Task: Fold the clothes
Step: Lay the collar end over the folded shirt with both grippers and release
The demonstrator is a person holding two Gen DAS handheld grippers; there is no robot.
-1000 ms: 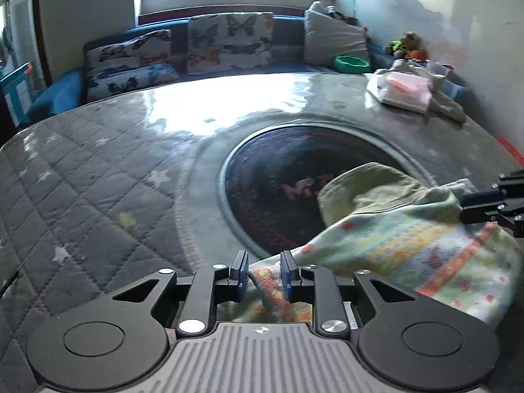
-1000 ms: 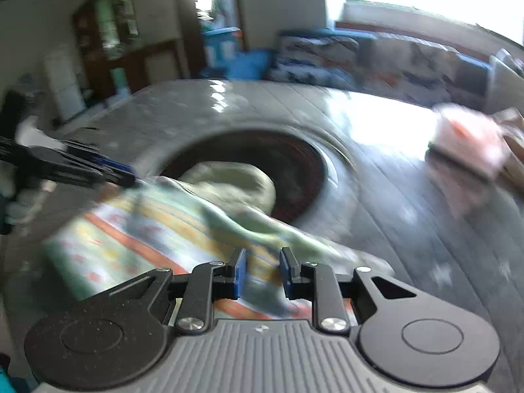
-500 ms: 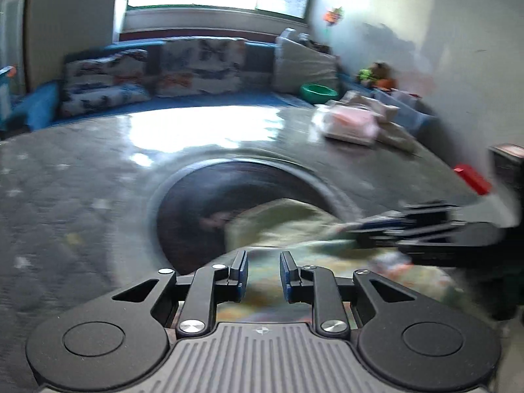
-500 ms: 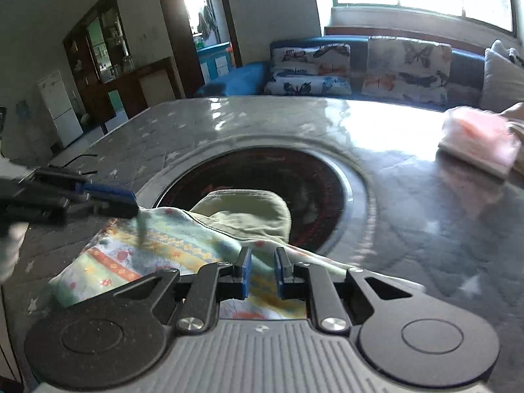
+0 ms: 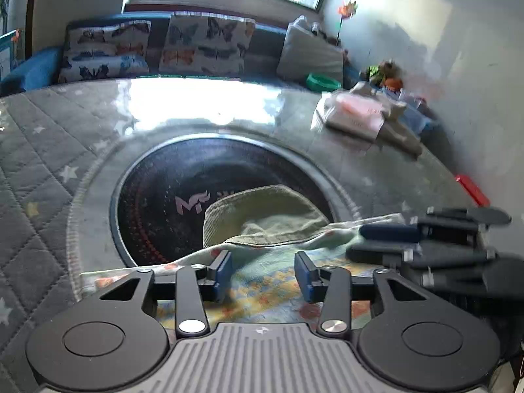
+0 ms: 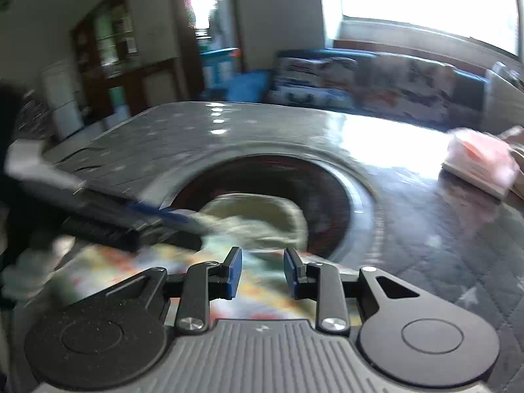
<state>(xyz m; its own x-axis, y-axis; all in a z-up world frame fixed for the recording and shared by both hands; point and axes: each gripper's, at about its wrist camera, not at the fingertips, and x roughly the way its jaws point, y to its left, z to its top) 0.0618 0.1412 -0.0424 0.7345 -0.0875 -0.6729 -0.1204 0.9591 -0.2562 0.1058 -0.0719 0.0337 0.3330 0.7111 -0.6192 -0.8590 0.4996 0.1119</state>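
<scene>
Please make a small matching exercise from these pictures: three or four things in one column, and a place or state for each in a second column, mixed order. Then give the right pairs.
Things:
1. left claw
2. patterned garment
3. folded pink pile
4. green bowl

Places or states:
A. far right part of the quilted table
B. open, above the colourful cloth
C. beyond the table, near the grey cushion
D. lying partly over the dark round inset

Pairs: 1-B, 2-D, 3-A, 4-C
</scene>
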